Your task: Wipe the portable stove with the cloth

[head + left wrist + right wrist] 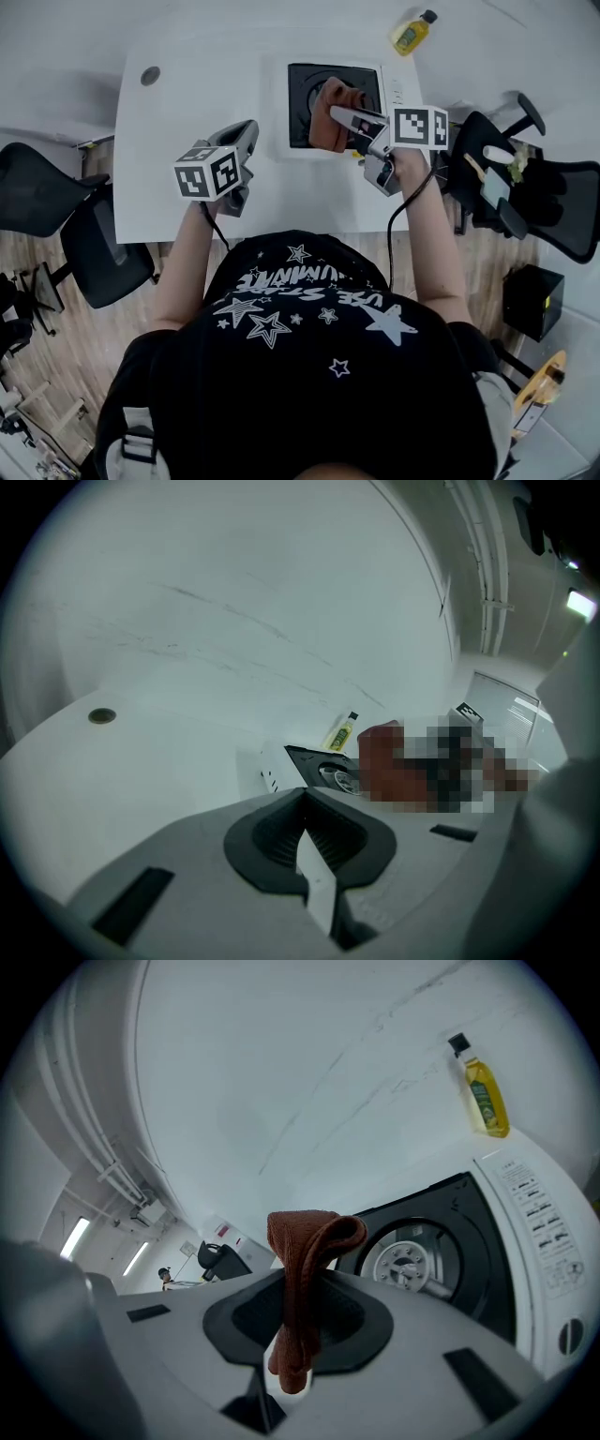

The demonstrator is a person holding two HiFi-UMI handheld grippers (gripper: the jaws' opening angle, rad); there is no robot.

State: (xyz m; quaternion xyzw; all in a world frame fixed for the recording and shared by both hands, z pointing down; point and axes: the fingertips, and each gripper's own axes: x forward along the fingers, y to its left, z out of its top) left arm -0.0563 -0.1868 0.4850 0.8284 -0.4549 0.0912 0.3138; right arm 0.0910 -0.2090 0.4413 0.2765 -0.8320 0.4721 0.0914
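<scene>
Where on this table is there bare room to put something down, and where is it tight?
The widest bare patch is the left half of the table, between the cable hole, the stove and the left claw. A narrower strip runs in front of the stove. Crowded: over the stove, where the right claw holds the cloth.

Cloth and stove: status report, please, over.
Right tool shut on cloth, over stove; contact unclear. Left tool shut, empty, beside stove over table. Yellow bottle beyond stove, not in the way.
</scene>
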